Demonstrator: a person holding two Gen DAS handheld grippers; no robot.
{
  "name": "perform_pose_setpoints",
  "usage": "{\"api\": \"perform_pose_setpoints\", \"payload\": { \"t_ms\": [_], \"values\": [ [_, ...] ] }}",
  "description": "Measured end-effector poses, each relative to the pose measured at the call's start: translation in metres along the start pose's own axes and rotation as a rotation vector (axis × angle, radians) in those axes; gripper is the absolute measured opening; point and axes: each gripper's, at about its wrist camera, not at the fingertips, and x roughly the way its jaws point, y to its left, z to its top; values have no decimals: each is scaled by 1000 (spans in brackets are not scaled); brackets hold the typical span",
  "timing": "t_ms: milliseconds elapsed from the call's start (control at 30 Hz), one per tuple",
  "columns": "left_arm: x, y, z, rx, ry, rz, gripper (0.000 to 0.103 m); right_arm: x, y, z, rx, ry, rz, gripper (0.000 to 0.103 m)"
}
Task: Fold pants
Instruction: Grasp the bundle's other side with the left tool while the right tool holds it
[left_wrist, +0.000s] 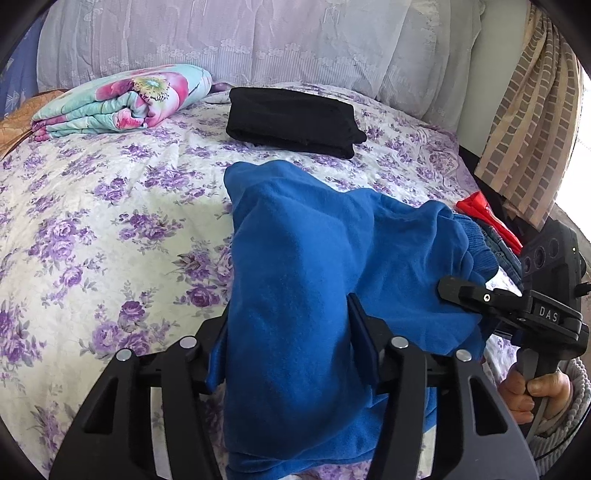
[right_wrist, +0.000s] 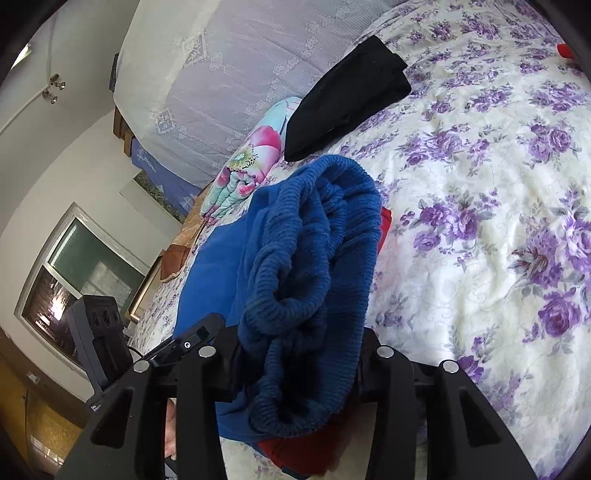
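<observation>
A bed (left_wrist: 110, 206) under a cream bedspread (right_wrist: 480, 206) printed with purple roses is filling the room, a pale lace cover (left_wrist: 258, 40) draping its far end. A checked curtain (left_wrist: 532, 122) is hanging beside glaring daylight. A window (right_wrist: 74, 273) is sitting in the white wall (right_wrist: 74, 155).

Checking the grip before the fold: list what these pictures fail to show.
- Left wrist view: left gripper pads, buried in the blue fleece pants.
- Right wrist view: right gripper fingertips, covered by the ribbed waistband.
- Red cloth: mostly under the pants.
</observation>
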Motion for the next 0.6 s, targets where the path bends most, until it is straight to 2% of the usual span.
{"api": "perform_pose_setpoints", "payload": {
  "t_ms": [300,467,600],
  "values": [
    [-13,5,-3,-23,-6,-59,44,-9,25,-7,-117,-22,-3,40],
    [-2,15,-3,-74,45,-102,45,-1,8,-7,-29,22,11,40],
    [5,24,-3,-124,70,-136,48,1,10,-7,-34,31,2,40]
  ]
}}
